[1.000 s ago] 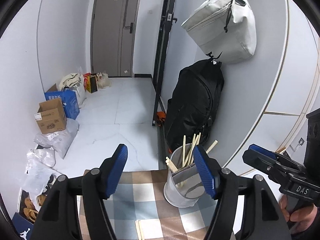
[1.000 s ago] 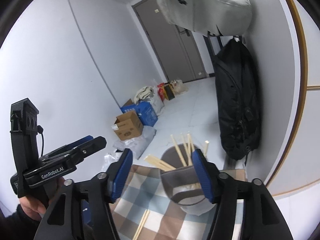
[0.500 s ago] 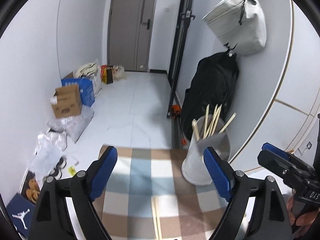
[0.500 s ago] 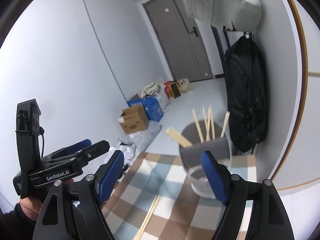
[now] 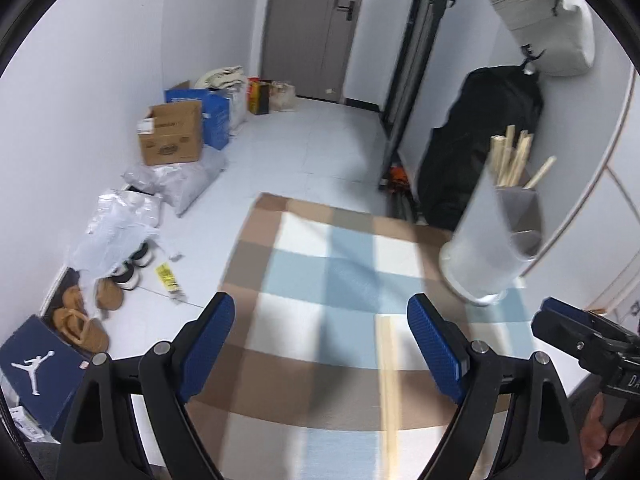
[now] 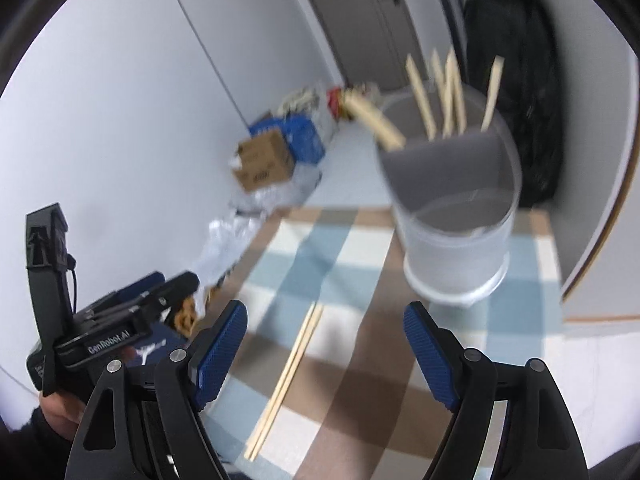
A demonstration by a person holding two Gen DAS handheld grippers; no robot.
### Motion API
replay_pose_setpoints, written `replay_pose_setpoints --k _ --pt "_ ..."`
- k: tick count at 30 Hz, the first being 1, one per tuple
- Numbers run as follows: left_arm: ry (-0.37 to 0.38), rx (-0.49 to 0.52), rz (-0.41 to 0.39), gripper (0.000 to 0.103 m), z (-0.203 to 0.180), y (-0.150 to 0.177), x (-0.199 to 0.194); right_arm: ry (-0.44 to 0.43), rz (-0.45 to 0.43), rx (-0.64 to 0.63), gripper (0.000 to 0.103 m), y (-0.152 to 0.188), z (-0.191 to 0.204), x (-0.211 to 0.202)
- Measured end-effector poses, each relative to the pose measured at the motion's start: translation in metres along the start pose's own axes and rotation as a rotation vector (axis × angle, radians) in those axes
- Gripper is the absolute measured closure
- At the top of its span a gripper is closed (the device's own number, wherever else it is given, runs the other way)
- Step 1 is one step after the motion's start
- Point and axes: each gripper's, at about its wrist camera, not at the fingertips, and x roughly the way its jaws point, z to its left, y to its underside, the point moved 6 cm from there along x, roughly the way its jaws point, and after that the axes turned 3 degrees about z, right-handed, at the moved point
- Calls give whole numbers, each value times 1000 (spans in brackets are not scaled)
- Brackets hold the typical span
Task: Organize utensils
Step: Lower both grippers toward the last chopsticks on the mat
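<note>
A frosted white utensil cup (image 5: 486, 248) (image 6: 456, 240) stands at the far right of a checked cloth (image 5: 320, 272) (image 6: 304, 248). Several wooden chopsticks (image 5: 512, 158) (image 6: 440, 88) stick up out of it. A loose pair of chopsticks (image 5: 387, 380) (image 6: 288, 376) lies flat on the cloth. My left gripper (image 5: 322, 344) hovers open over the cloth, with the loose pair just inside its right pad. My right gripper (image 6: 325, 354) is also open and empty, and the pair lies between its fingers below. Each gripper shows in the other's view: the right gripper (image 5: 580, 340) and the left gripper (image 6: 132, 320).
A black backpack (image 5: 480, 136) and a grey bag (image 5: 544, 28) hang on the wall behind the cup. Cardboard and blue boxes (image 5: 172, 136), plastic bags (image 5: 120, 224), slippers and a shoe box (image 5: 40, 364) line the floor at left. A grey door (image 5: 316, 28) is at the far end.
Both grippers have opened wider and dropped toward the cloth, tilting down. The cup has shifted up and right in both views, and more of the loose chopsticks shows.
</note>
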Motion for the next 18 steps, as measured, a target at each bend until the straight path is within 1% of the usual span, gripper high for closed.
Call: replay_pose_setpoints --k 1,3,5,7,10,12,13,14,15,18 --pt "-6 -19 13 18 6 0 2 4 22 1 24 2 1 7" --pt "29 -66 33 18 15 0 4 12 67 7 29 6 4 23" --pt "31 -106 21 18 26 -1 1 20 106 9 33 9 6 36" --pt "30 -135 25 18 35 0 1 35 134 8 34 12 5 49" --pt "41 -157 28 18 41 2 3 53 193 13 40 13 4 72" --pt "33 -160 21 18 45 1 2 66 236 22 50 14 3 86" --pt "36 -162 19 18 46 0 3 71 257 27 53 15 3 93" --pt "39 -167 19 18 48 0 2 73 275 33 61 15 3 98" --pt "41 -174 19 18 50 0 1 78 291 35 63 15 5 103" --pt "44 -192 23 18 54 -1 0 100 317 24 66 13 11 115"
